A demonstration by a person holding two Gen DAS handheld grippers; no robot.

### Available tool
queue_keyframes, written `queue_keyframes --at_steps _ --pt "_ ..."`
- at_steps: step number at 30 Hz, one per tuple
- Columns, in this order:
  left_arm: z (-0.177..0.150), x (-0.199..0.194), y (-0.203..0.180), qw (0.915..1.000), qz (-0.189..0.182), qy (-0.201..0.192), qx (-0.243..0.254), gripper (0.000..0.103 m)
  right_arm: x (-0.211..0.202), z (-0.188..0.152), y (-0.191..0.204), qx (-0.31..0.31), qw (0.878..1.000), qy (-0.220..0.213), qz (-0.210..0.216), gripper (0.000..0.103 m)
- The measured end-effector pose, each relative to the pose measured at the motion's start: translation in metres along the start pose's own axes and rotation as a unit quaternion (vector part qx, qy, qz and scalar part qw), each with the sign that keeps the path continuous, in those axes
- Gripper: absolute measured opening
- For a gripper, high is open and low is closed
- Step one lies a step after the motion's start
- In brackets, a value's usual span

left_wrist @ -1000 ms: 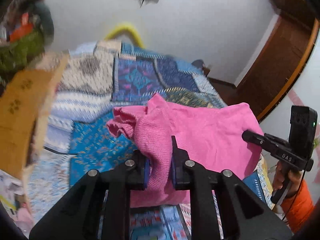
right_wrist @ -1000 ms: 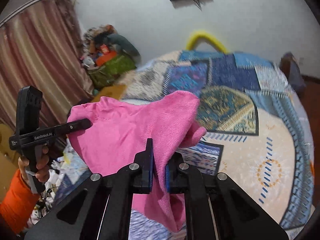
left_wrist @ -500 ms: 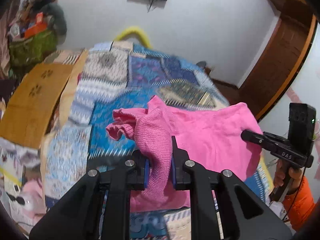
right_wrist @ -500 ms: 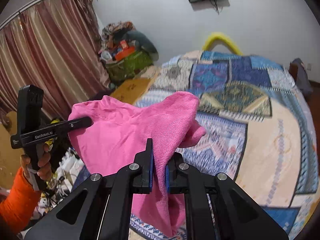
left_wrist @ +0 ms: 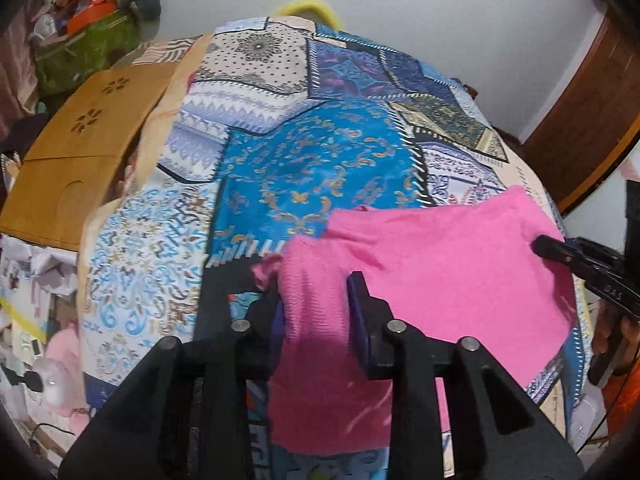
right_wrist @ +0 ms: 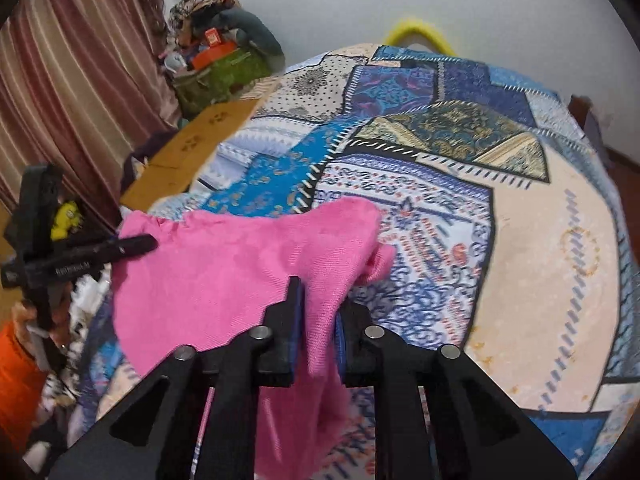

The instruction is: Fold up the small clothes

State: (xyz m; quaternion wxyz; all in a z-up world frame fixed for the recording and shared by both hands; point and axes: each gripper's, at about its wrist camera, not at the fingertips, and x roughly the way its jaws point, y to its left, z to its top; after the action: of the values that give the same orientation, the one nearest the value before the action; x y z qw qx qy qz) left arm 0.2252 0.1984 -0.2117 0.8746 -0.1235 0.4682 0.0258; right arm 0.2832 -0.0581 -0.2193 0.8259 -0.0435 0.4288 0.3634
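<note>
A small pink knit garment (left_wrist: 448, 264) hangs stretched between my two grippers above a patchwork bedspread (left_wrist: 312, 168). My left gripper (left_wrist: 316, 312) is shut on one bunched corner of it. My right gripper (right_wrist: 318, 320) is shut on the opposite corner (right_wrist: 320, 332), and it also shows at the right edge of the left wrist view (left_wrist: 576, 256). The left gripper shows at the left of the right wrist view (right_wrist: 120, 246). The garment (right_wrist: 240, 264) sags in the middle, and its lower hem drops below the fingers.
The bedspread (right_wrist: 520, 240) covers a bed. A brown wooden board (left_wrist: 80, 152) lies along the bed's left side. A green bag with clutter (right_wrist: 224, 68) stands by striped curtains (right_wrist: 72, 80). A wooden door (left_wrist: 592, 112) is at the right.
Both grippers have tilted downward and moved toward the bed with the garment still held. The bedspread fills more of each view and the wall has slid up out of frame.
</note>
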Motion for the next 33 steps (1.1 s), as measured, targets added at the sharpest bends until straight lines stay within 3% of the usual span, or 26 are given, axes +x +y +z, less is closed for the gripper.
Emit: queue_keyframes --at_steps 5,8,14,18,23,33 --pt "0.007 -0.028 0.001 0.9987 0.040 -0.030 0.004 0.031 -0.028 0.002 0.010 -0.037 0.998 -0.039 -0.043 0.029" --pt "0.007 -0.049 -0.010 0.9982 0.025 -0.053 0.014 0.033 -0.042 0.005 0.026 -0.056 0.996 -0.059 -0.028 0.033" --pt "-0.005 -0.045 -0.049 0.9979 -0.032 -0.040 0.039 0.036 -0.025 0.000 0.063 -0.079 0.996 -0.038 0.030 0.033" --pt "-0.014 -0.018 -0.064 0.9979 -0.030 -0.012 0.056 0.037 0.005 -0.013 0.072 -0.084 0.996 -0.002 0.042 0.033" --pt "-0.029 0.004 -0.044 0.9990 -0.013 0.004 0.042 0.037 0.016 -0.026 0.053 -0.059 0.997 0.014 0.042 0.033" --pt "-0.033 -0.028 -0.005 0.9977 0.056 -0.029 0.025 0.037 -0.014 -0.036 -0.003 0.007 1.000 0.004 -0.009 0.033"
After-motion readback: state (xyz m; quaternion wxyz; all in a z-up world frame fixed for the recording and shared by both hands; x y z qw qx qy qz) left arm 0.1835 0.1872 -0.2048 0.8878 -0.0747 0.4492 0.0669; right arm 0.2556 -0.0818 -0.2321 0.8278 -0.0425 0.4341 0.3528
